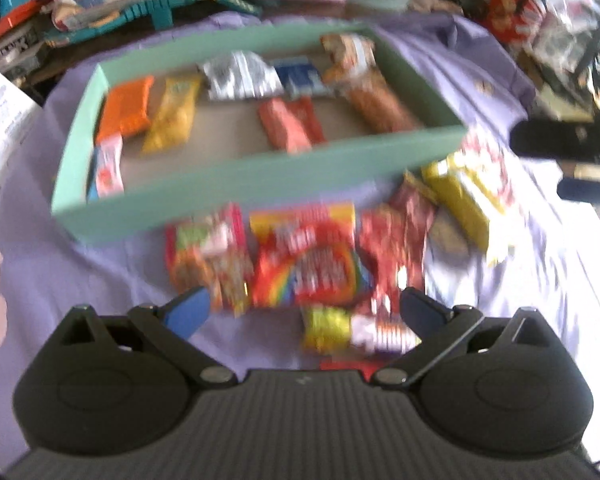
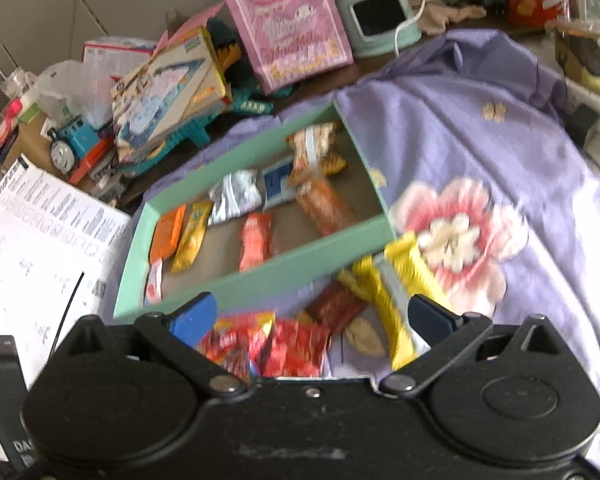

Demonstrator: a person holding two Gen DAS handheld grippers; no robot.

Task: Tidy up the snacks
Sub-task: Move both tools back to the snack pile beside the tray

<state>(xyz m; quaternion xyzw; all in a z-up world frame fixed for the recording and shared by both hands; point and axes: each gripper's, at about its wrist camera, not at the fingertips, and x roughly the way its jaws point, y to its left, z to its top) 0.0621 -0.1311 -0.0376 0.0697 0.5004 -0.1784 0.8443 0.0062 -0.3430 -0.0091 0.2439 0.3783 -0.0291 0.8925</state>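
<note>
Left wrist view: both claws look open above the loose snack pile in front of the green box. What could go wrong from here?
1. The loose packets overlap: the rainbow packet touches the red packet, so the left claw might pinch two.
2. The yellow packet lies against the green box wall; the right claw could shove the box.
3. Both views are motion-blurred, so aim may be off.

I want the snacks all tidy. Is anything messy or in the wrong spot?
Yes. A heap of snack packets lies loose on the purple cloth, outside the green box, overlapping at odd angles. A yellow packet is there too. The snacks inside the box sit flat and mostly apart.
</note>
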